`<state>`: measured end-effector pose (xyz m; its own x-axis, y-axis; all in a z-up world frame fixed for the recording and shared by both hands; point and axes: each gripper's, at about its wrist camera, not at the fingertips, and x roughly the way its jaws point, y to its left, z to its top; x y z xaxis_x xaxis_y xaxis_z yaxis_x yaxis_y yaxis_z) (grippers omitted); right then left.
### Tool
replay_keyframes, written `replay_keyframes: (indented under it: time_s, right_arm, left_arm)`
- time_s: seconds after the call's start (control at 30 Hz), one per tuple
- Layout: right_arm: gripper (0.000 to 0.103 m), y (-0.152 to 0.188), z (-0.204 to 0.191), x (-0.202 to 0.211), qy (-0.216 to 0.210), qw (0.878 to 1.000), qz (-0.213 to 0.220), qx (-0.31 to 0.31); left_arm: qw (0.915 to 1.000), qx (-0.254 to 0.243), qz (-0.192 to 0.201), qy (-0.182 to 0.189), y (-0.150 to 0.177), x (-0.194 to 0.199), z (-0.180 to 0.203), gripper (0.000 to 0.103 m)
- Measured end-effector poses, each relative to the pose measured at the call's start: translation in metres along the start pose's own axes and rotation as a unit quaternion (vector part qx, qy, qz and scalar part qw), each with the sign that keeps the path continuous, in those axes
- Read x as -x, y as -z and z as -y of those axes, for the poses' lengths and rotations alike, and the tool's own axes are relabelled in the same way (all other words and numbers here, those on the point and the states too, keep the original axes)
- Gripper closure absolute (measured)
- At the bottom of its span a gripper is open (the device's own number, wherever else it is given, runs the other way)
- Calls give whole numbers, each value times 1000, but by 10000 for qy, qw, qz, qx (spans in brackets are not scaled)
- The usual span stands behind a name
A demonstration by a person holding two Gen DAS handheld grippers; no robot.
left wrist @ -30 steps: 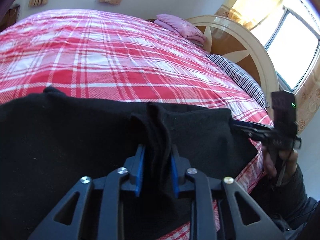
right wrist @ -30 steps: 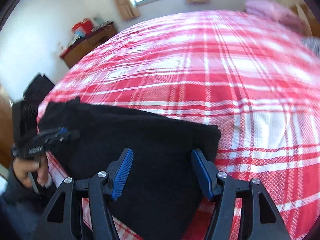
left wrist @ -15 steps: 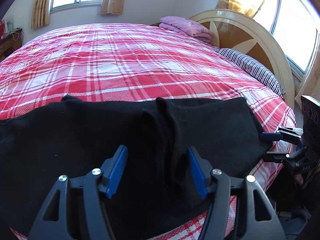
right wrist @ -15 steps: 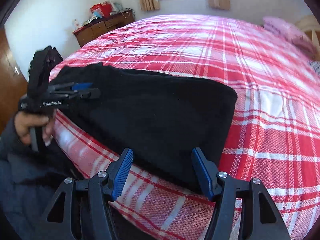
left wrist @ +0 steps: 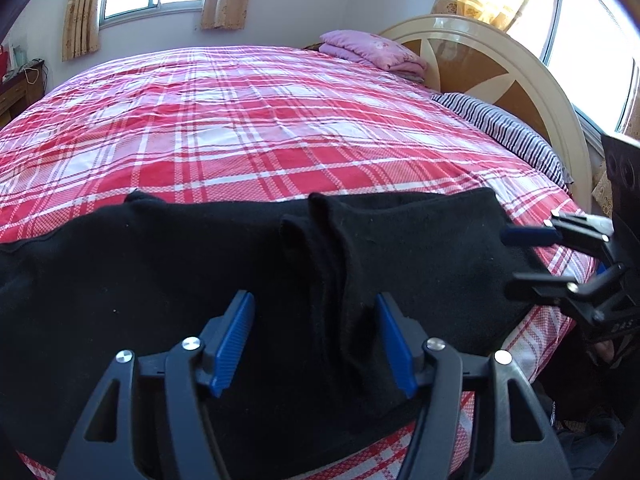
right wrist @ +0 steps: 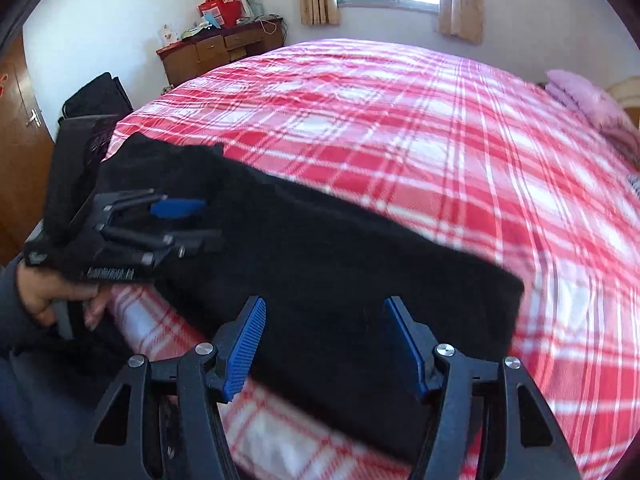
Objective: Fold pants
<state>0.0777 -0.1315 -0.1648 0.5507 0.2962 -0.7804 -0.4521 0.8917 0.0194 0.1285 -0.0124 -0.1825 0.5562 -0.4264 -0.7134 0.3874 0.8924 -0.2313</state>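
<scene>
Black pants (left wrist: 160, 280) lie folded along the near edge of a bed with a red plaid cover (left wrist: 280, 128). A raised fold of the fabric (left wrist: 332, 264) runs up between the blue pads of my left gripper (left wrist: 312, 300), which is open, and neither pad presses on it. In the right wrist view the pants (right wrist: 340, 264) stretch from the left to a squared end at the right. My right gripper (right wrist: 325, 304) is open above that end, with nothing gripped. Each gripper shows in the other's view: the right gripper (left wrist: 510, 258) and the left gripper (right wrist: 208, 220), held by a hand (right wrist: 44, 292).
A pink folded blanket (left wrist: 372, 50) and a striped pillow (left wrist: 508, 132) lie by the curved headboard (left wrist: 480, 52). A wooden dresser (right wrist: 216, 52) with clutter stands at the far wall. A dark chair or bag (right wrist: 96, 96) is beside the bed.
My left gripper let go of the raised fold and opened wide. My right gripper drew back toward the bed's near edge and rolled, so the pants' end now lies under it.
</scene>
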Motion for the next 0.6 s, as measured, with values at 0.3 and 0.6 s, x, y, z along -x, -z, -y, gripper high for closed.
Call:
replay_keyframes:
  time_s: [0.3,0.6]
  right_arm:
    - [40,2,-21,-33,490,9969,-265,549]
    - [40,-43,-33,-31,255,9984,137,493]
  left_arm:
    - [10000,43,-19,20,0,1,0,38]
    - [9981,88,438,-420,-25,39,-28,31]
